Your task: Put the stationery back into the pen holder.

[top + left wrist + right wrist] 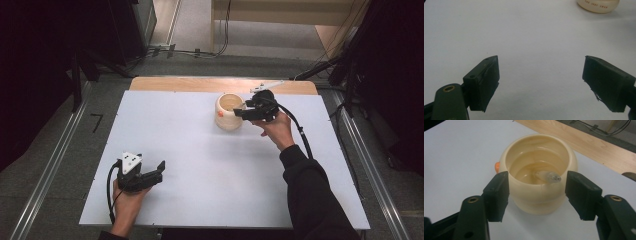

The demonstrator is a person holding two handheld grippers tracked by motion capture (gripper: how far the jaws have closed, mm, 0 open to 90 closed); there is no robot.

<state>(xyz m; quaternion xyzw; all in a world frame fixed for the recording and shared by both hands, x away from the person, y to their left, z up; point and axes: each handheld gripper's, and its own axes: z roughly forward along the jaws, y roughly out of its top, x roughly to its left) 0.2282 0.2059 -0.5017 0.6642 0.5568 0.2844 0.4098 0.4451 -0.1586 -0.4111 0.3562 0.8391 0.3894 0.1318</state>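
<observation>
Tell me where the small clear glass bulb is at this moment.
The small clear glass bulb lies inside the round cream wooden pot, near its front wall in the right gripper view. That pot stands at the far middle of the white table, beside the open right tongs.

Open room: the desk [200, 165] lies bare from its near edge across the middle and left side.
Obstacle: a cream pot [229, 112] stands near the far edge, right of centre.
Crowded spot: the right tongs [240, 113] stand spread just beside the pot.
Near-left corner: the left tongs [159, 171] rest there, well apart.
</observation>
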